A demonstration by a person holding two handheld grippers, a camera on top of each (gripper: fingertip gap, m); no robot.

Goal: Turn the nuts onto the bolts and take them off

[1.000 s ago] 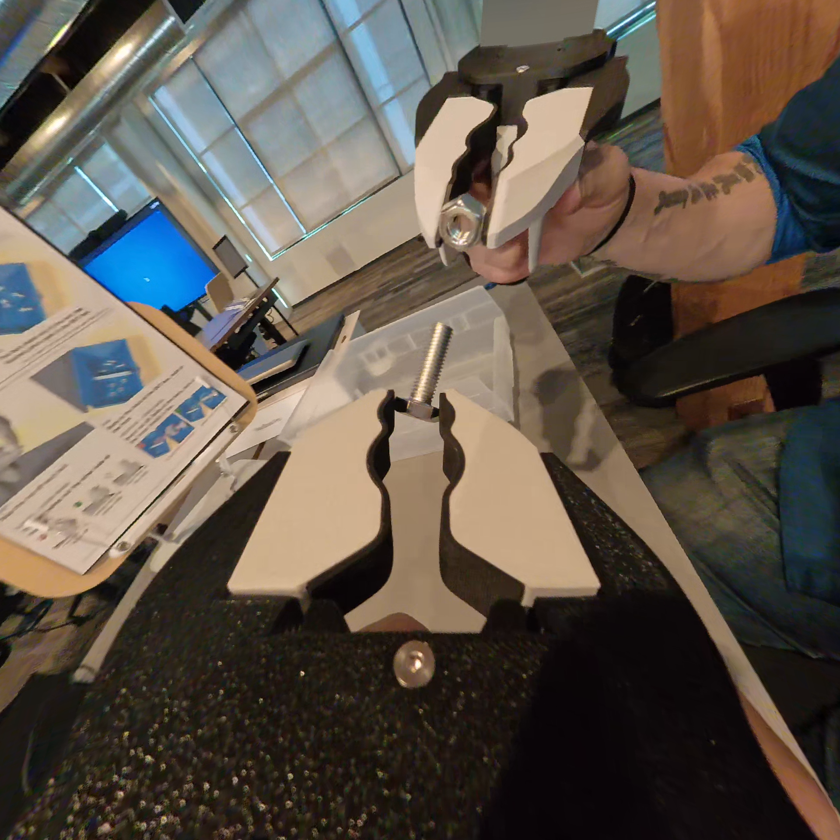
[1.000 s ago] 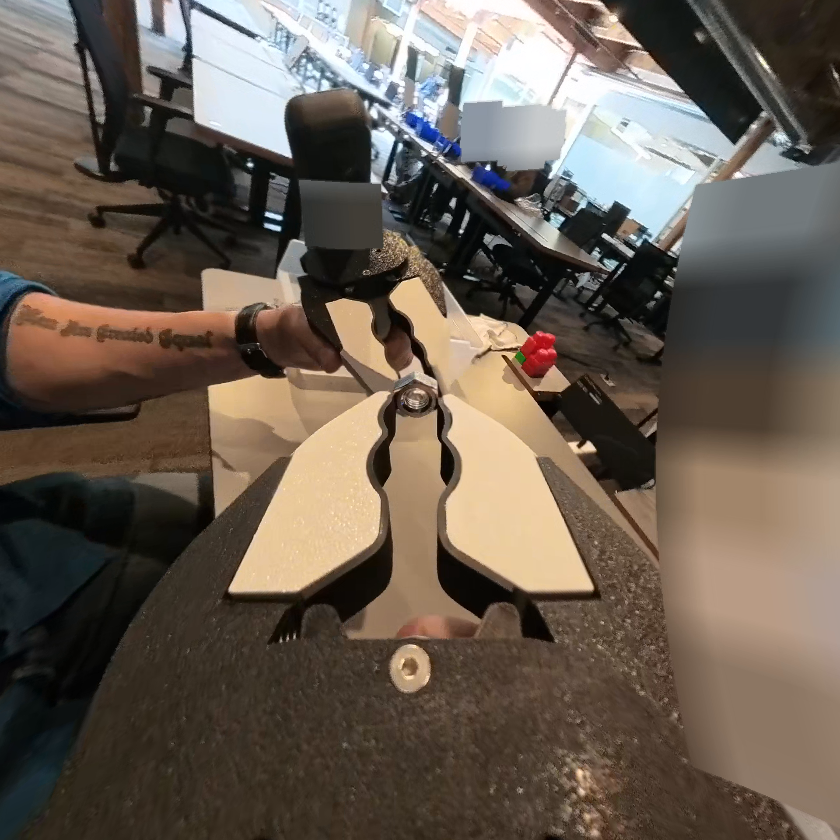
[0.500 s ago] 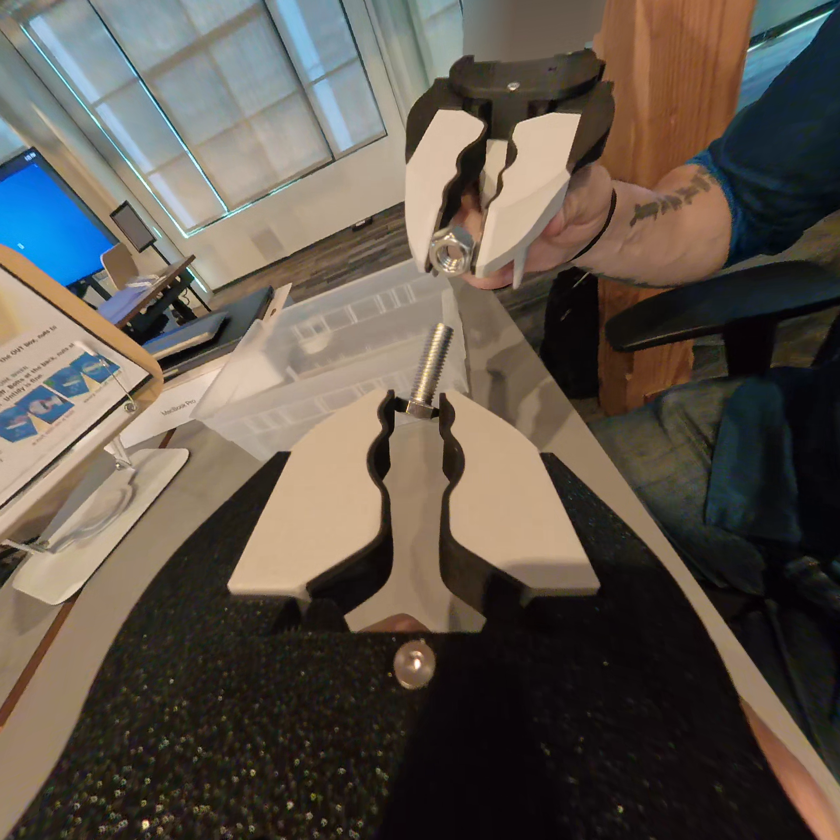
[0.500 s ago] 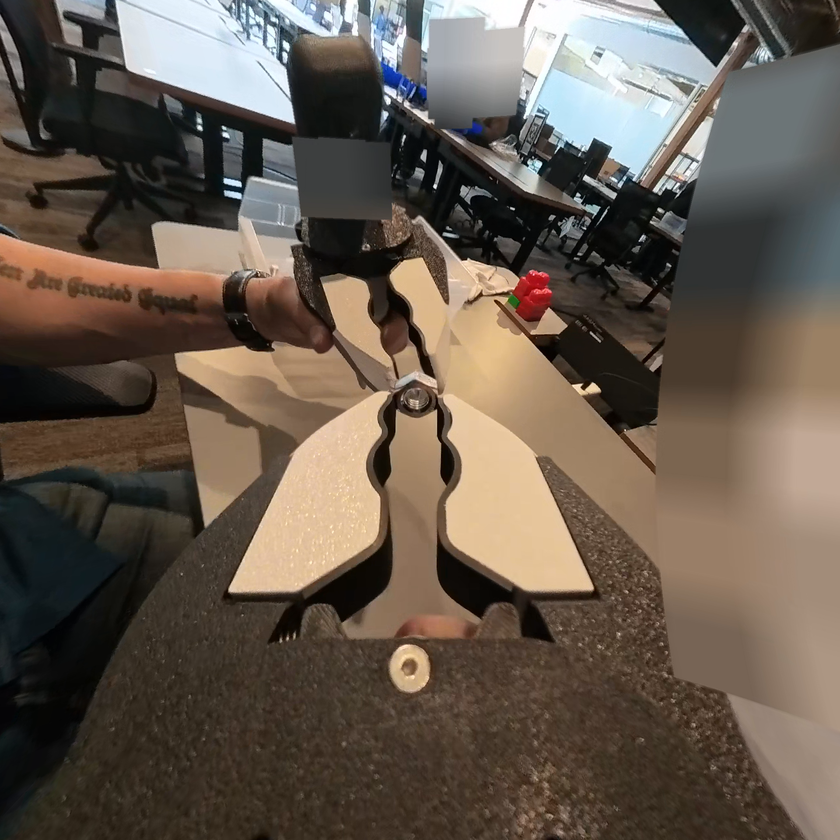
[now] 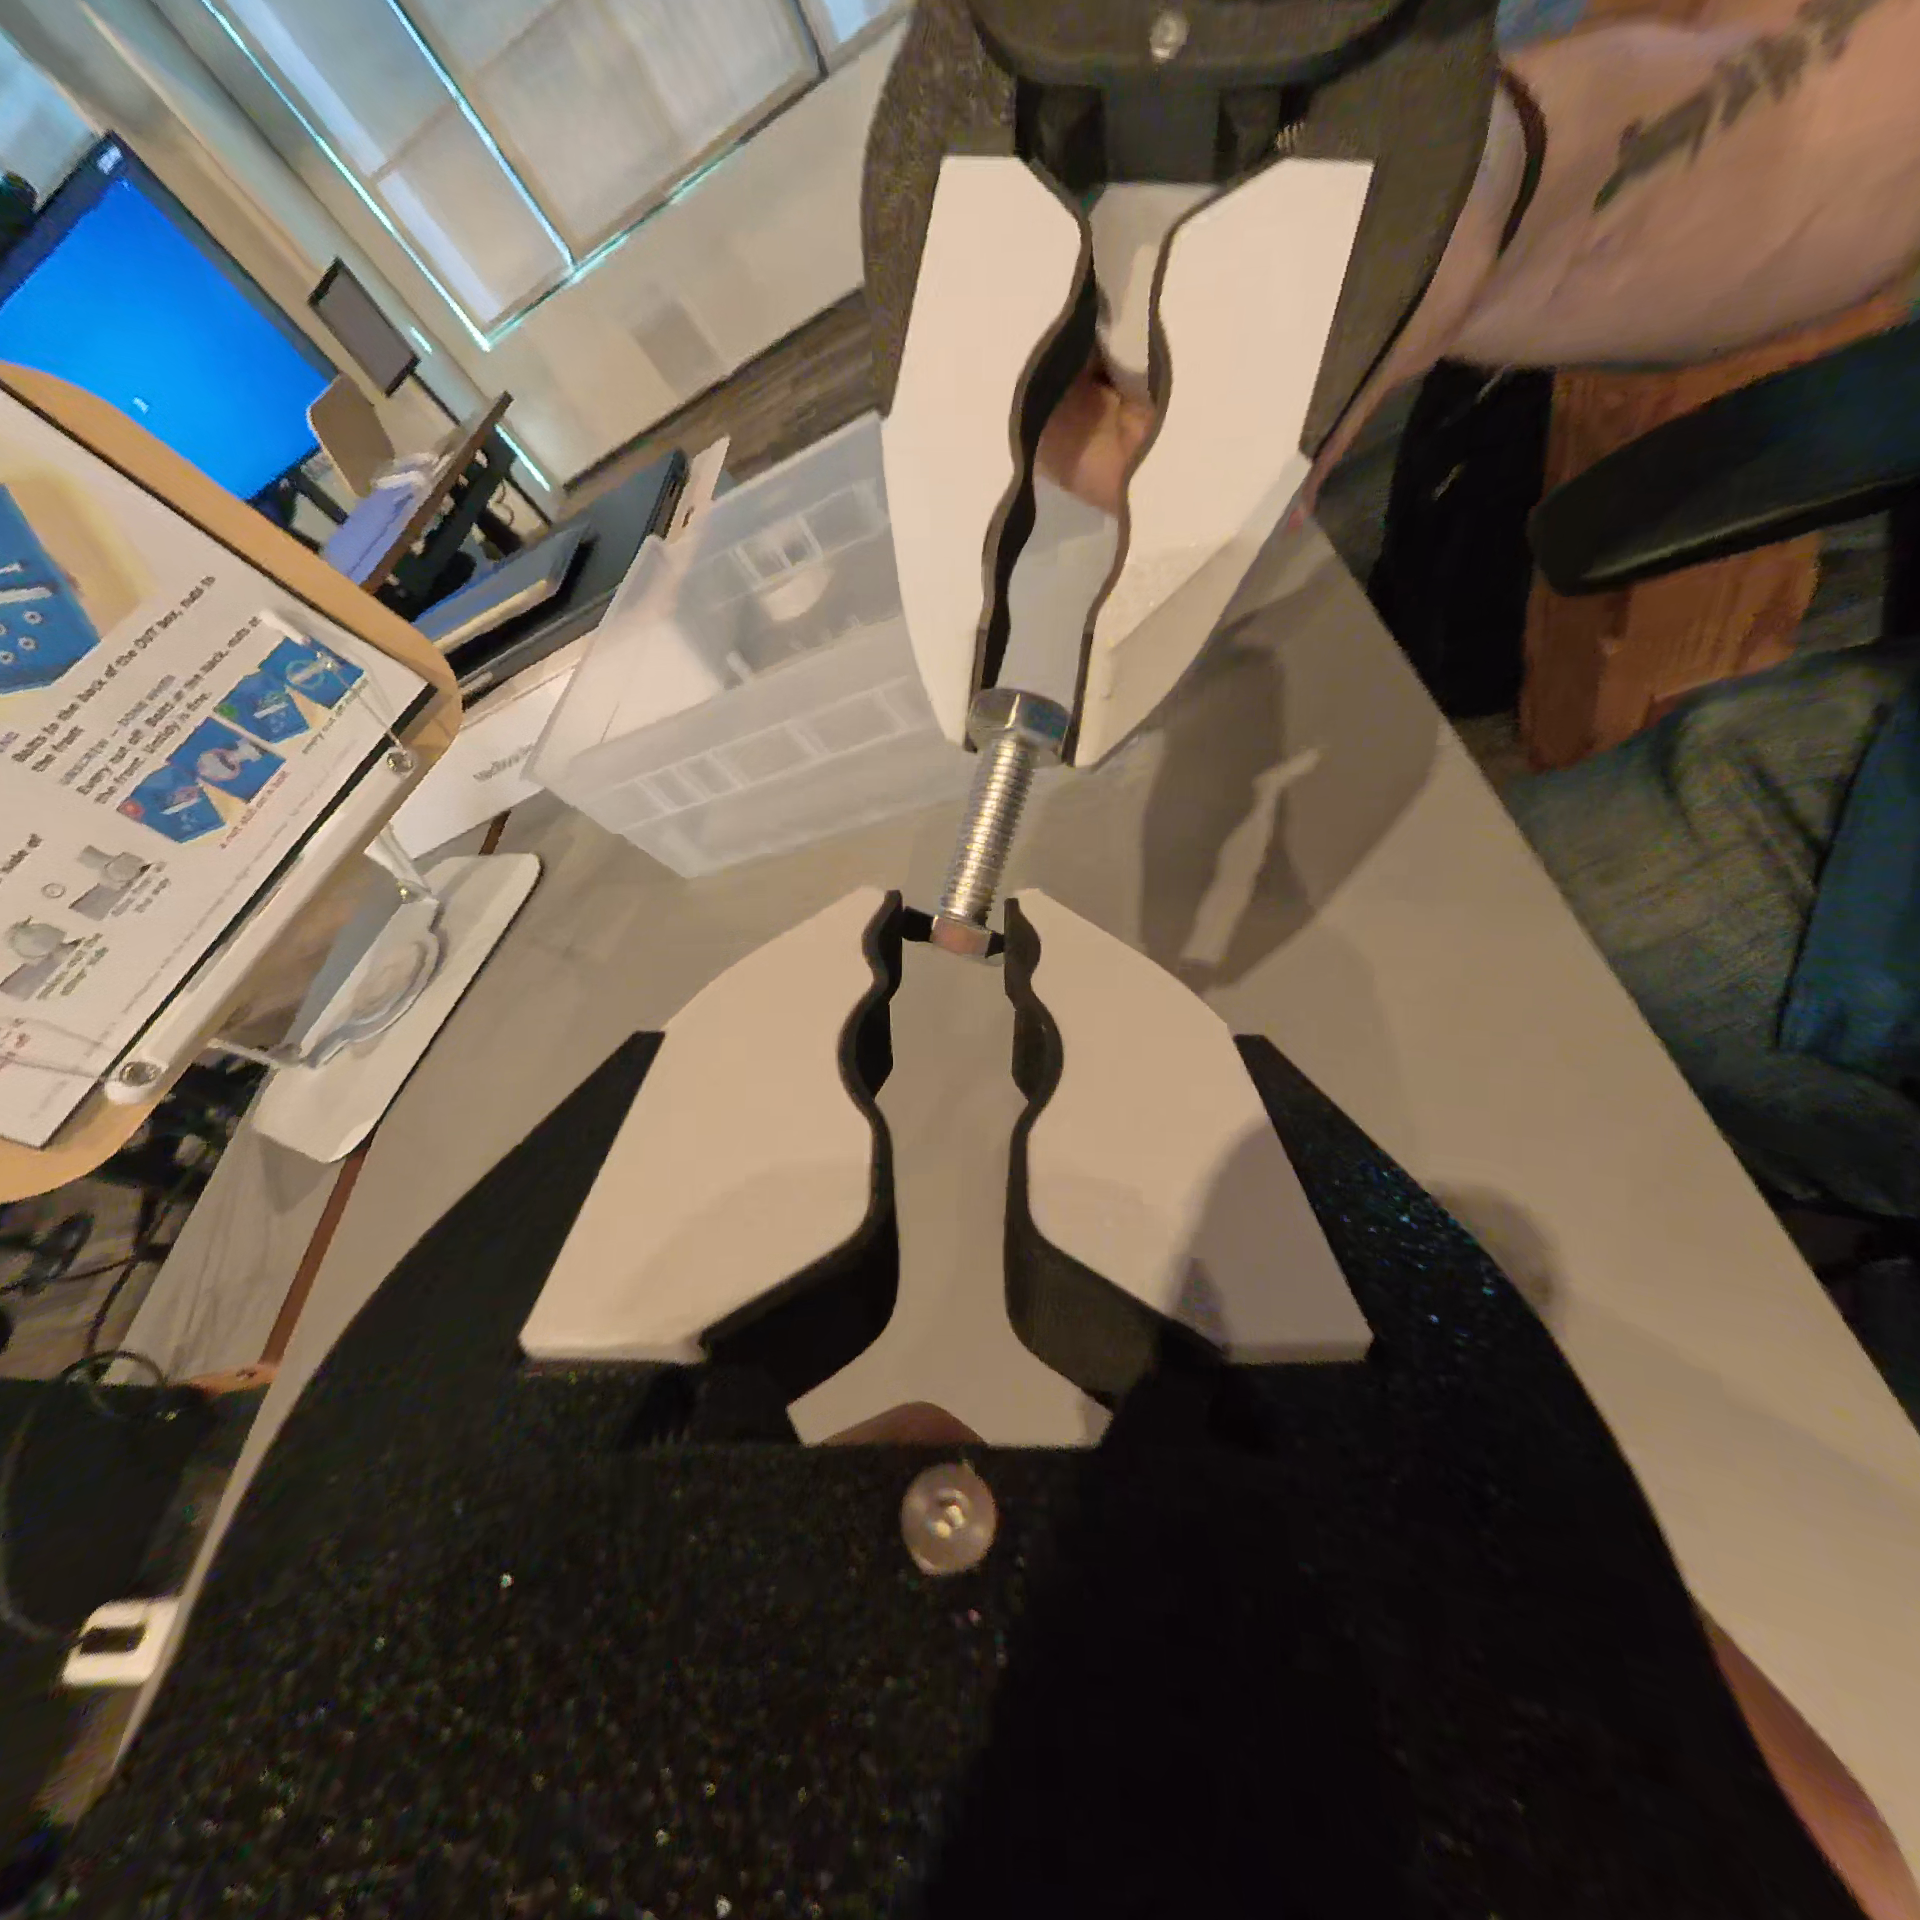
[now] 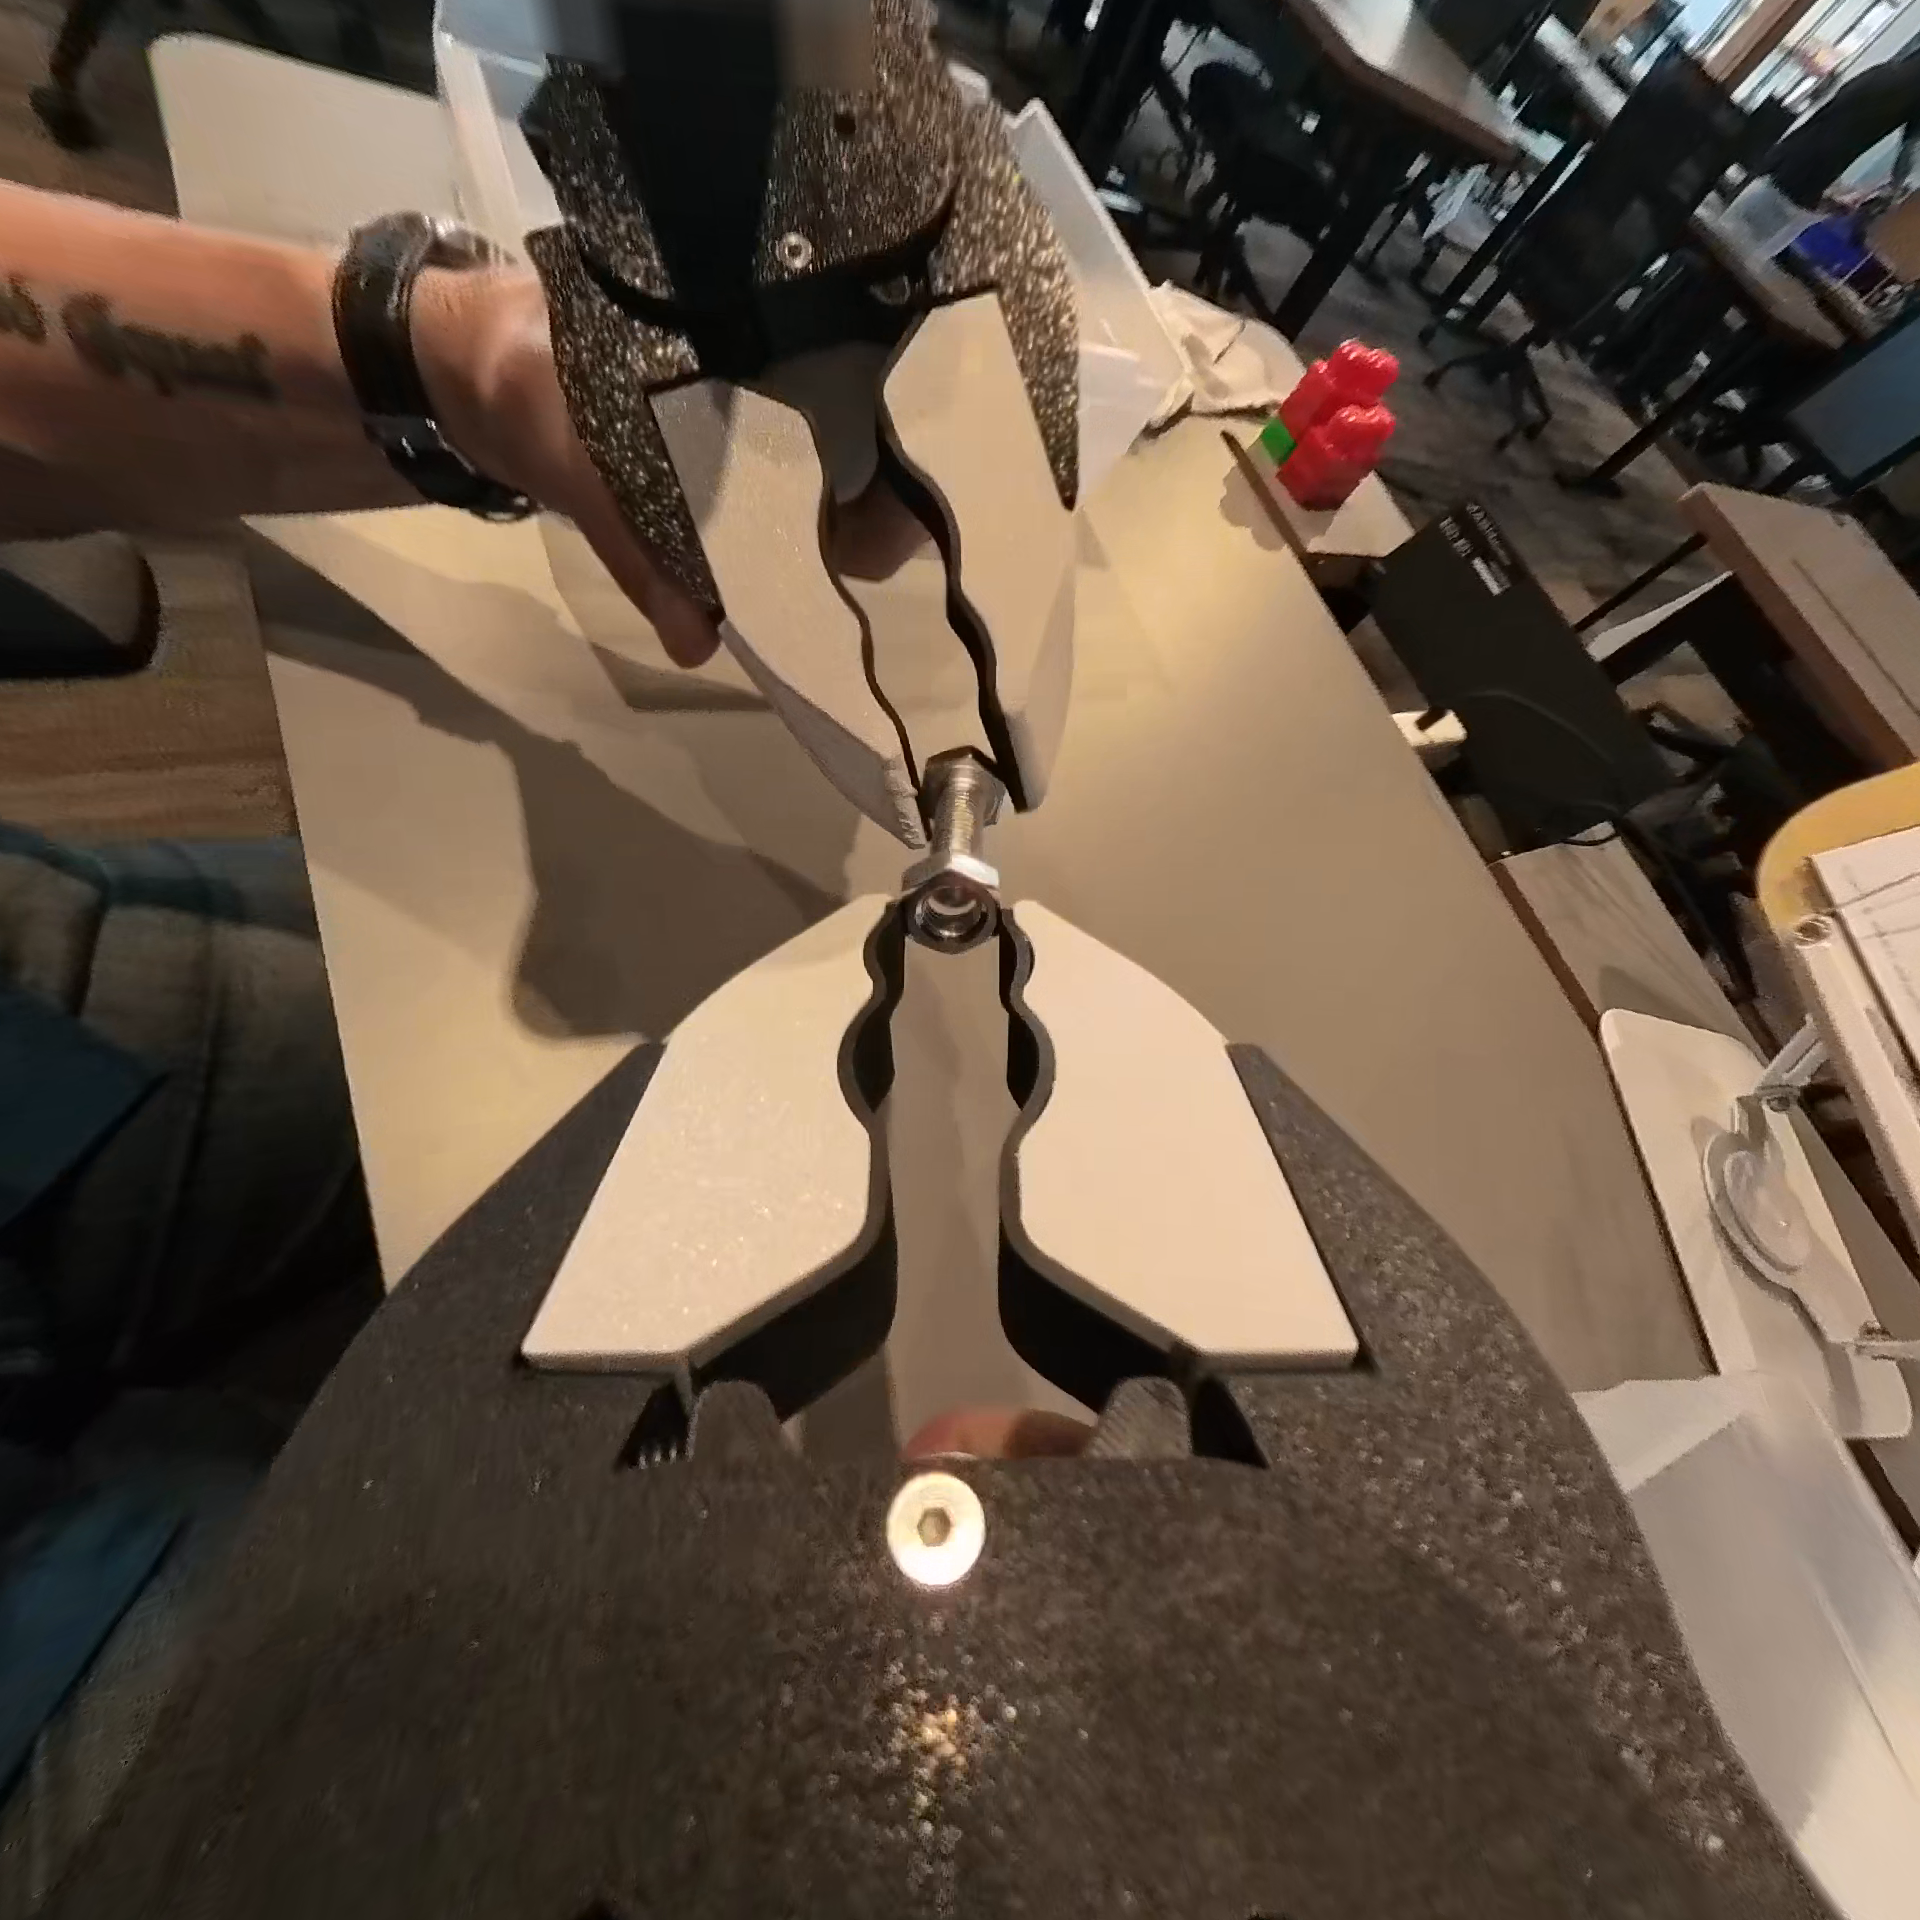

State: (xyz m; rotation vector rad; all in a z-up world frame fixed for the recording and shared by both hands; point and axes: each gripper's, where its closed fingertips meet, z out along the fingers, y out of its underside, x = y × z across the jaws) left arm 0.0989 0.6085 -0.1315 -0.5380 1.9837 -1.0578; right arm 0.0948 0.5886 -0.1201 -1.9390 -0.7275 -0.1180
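We see the left claw (image 5: 961,920) clenched on the hex head of a silver bolt (image 5: 987,821), which it grips at its very fingertips; the threaded shaft runs away from this claw towards the other one. The right claw (image 5: 1023,727) comes in from the opposite side, tip to tip with the left, and it is clenched on a silver nut (image 5: 1016,717) that sits at the far end of the bolt's thread; whether the nut has caught the thread or only rests against its end, we cannot tell.

From the right wrist view we look through the nut (image 6: 951,899), held between the tips of the right claw (image 6: 951,914); beyond it lies the bolt (image 6: 961,810), and past that the left claw (image 6: 961,784) with a hand (image 6: 582,436) around its black body and a dark band on the wrist.

Both claws hang above a pale grey worktop (image 5: 1455,935), apart from its surface; their shadows fall across it. On the worktop behind the bolt stands a clear plastic compartment box (image 5: 748,686); to the left a printed instruction sheet (image 5: 156,748) leans on a white stand; a blue screen (image 5: 135,343) glows further back. In the right wrist view some red blocks (image 6: 1335,426) stand on a neighbouring desk.
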